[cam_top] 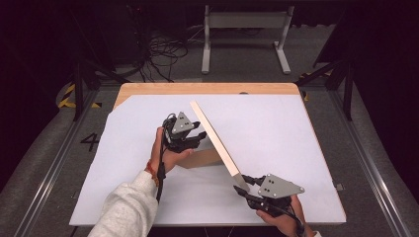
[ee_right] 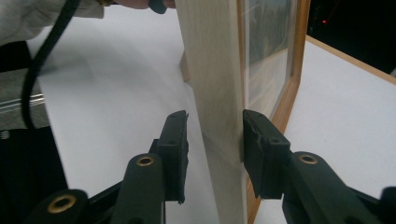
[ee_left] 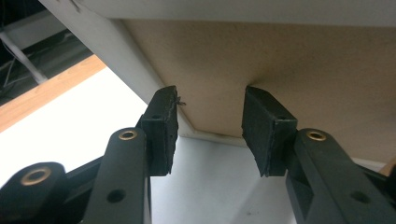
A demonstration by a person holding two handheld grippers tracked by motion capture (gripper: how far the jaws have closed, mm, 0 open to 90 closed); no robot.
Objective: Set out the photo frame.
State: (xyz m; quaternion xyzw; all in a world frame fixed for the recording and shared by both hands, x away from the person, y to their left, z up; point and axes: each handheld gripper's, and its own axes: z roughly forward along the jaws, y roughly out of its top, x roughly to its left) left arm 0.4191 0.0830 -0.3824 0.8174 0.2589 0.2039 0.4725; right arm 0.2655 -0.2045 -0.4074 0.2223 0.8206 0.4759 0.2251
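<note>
Table: I see a light wooden top, its bare strip showing along the far edge behind the frame; the grain runs smooth and pale.
Cover: a white matte sheet lies flat over most of the table, one corner cut off at the far left of the frame; it looks smooth and unmarked.
Room: dark around the table; grey floor beyond the frame, a tangle of black cables on it, and a white metal stand with two feet farther back; yellow-black tape marks the floor off the table's left side.
Frame: a flat rectangular picture frame stands tilted up on edge near the middle of the table; its rim is pale, fine-grained wood, long and narrow from above; its back is plain brown board; my right gripper view shows a glazed, reflective front inside an orange-tan inner border.
Left gripper: held just left of the frame, at its brown back; black jaws with blocky matte pads, spread apart, the back board close ahead of the tips; I cannot tell whether they touch it.
Right gripper: at the frame's near end; its jaws stand to either side of the pale rim; one pad lies against the rim, the other shows a slim gap; so not pinching.
</note>
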